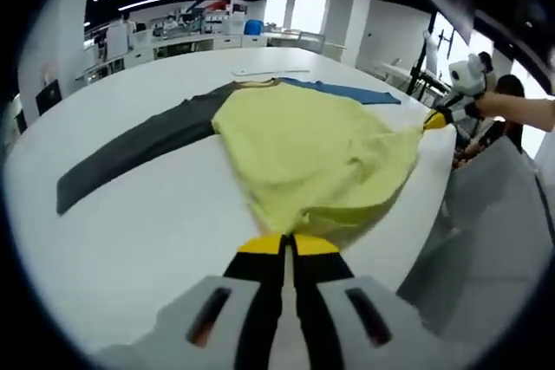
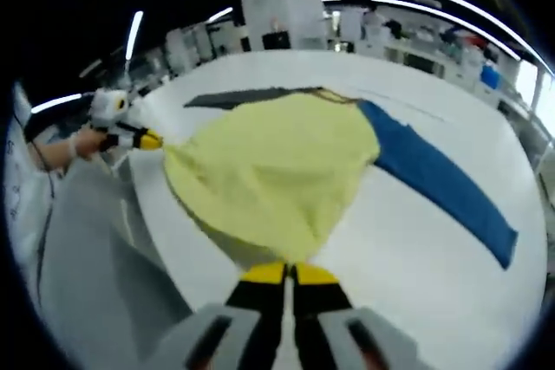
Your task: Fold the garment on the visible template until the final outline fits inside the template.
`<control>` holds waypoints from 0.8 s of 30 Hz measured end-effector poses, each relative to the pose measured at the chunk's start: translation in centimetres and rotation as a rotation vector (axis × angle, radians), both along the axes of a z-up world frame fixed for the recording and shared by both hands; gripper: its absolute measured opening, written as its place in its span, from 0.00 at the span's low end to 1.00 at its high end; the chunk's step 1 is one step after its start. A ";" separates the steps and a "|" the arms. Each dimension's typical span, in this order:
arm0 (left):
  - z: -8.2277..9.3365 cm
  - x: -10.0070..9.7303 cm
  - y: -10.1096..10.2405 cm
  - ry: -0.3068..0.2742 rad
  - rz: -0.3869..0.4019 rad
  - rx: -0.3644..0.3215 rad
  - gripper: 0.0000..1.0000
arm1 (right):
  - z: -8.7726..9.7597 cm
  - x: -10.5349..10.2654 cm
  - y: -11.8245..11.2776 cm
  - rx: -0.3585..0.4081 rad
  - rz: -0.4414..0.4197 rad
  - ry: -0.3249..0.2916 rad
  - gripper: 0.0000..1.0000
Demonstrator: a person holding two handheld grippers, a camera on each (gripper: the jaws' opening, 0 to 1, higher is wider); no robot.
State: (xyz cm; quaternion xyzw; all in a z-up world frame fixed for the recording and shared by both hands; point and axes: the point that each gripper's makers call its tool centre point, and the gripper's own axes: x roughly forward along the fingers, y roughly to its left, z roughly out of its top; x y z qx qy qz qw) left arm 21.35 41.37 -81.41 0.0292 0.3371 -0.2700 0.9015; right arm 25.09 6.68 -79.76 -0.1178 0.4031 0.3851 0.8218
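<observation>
Gripping a hem corner each, the left gripper [image 1: 287, 245] and right gripper [image 2: 290, 273] are clamped on the yellow-bodied cloth shirt [image 1: 312, 149], spread on the white table [image 1: 147, 240]; uneven pulling could skew it.

Shirt [image 1: 303, 149] has a plain pale yellow body, no print. 1 sleeve [image 1: 139, 149] is dark grey, the other sleeve [image 2: 438, 175] is solid blue. Neck edge shows a thin darker brownish trim. Table [image 1: 130, 249] is plain white. Left gripper [image 1: 286, 244] has yellow tips on black jaws with a light grey body and orange marks in its slots. Right gripper [image 2: 290, 273] has the same yellow tips, black jaws and grey body. A white strip [image 1: 269, 71] lies at the table's far side.
</observation>
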 end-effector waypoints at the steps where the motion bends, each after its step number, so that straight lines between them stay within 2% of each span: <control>1: -0.2 -0.2 0.1 0.003 -0.003 0.008 0.00 | -0.1 0.0 -0.2 -0.007 0.007 -0.002 0.00; 9: -1.2 -0.7 0.7 0.019 -0.004 0.030 0.00 | -0.9 -1.1 -0.4 -0.058 0.054 -0.001 0.00; 11: -1.5 -0.9 0.8 0.018 -0.023 0.055 0.00 | -1.1 -1.4 -0.3 -0.081 0.081 -0.011 0.00; 14: -1.8 -1.0 0.6 0.028 -0.020 0.049 0.00 | -1.3 -1.6 -0.2 -0.085 0.092 -0.030 0.00; 19: -1.6 -1.1 0.7 0.031 -0.013 0.037 0.00 | -2.1 -2.0 -0.9 -0.115 0.130 -0.037 0.00; 24: -1.0 -1.2 0.6 0.020 -0.021 0.030 0.00 | -1.4 -2.3 -0.9 -0.141 0.162 -0.065 0.00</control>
